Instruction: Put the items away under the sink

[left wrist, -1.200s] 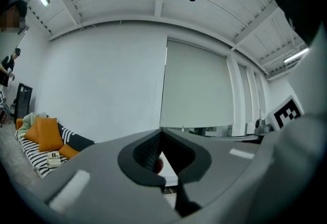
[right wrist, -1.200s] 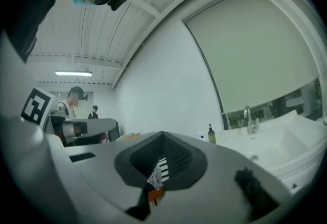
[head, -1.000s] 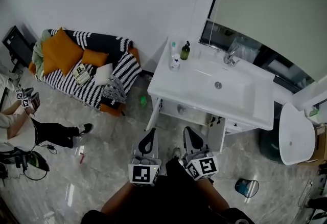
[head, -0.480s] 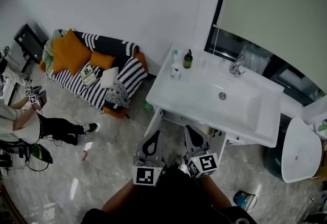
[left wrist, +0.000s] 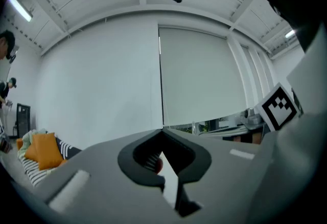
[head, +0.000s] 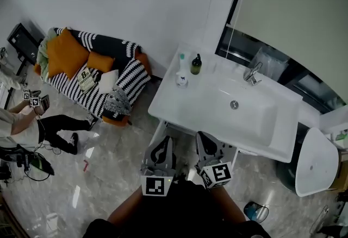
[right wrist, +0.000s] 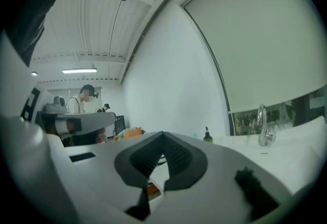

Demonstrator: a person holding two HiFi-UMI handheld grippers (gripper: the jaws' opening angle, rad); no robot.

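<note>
Sink (head: 215, 95) beside striped sofa (head: 103, 87), marble floor (head: 111, 174)

A dark round-shouldered plastic pump bottle (head: 196, 64) stands upright at the far left corner of the white ceramic sink top (head: 174, 102). It is well ahead of the left gripper (head: 163, 142) and the right gripper (head: 204, 140). Just to its left stands a slim white bottle with a teal cap (head: 182, 61), and a small squat white container (head: 181, 79) stands slightly nearer the grippers, both upright and untouched.
</note>
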